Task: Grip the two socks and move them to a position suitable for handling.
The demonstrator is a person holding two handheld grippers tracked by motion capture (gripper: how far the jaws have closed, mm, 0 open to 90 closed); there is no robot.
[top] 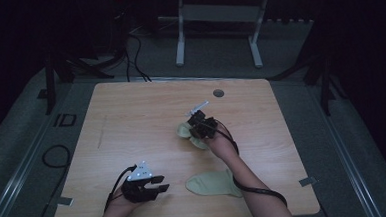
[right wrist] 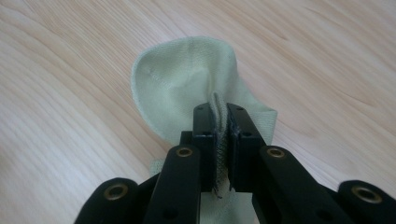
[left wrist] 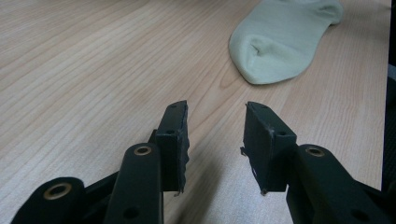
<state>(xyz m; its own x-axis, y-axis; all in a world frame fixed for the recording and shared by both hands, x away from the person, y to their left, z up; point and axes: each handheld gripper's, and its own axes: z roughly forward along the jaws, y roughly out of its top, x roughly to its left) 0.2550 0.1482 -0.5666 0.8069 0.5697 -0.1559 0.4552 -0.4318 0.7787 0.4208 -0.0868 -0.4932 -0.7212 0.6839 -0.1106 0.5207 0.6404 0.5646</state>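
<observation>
The right hand-held gripper (right wrist: 223, 140) has its jaws pinched tight on a fold of the pale green sock (right wrist: 187, 79) out in the middle of the table (top: 131, 116). In the right gripper view a thin ridge of fabric stands up between the pads, with the rest of the sock spread on the wood beyond the jaw tips. From above, that sock (top: 186, 132) lies bunched under the right hand-held gripper (top: 202, 125).

The second sock (top: 212, 183), the same colour, lies flat near the front edge of the table, just beside the person's right forearm. The left hand-held gripper (top: 157, 184) hovers near it with its jaws apart and nothing between them; in its own view the sock (left wrist: 280, 42) lies ahead of the open pads (left wrist: 180, 140), a little way off.

The grip looks thin to me: only a narrow pleat is caught, so a quick lift could let the fabric slide out and drop the sock. The trailing cable and forearm pass right by the near sock, and a sweep of the arm might drag it toward the edge.
</observation>
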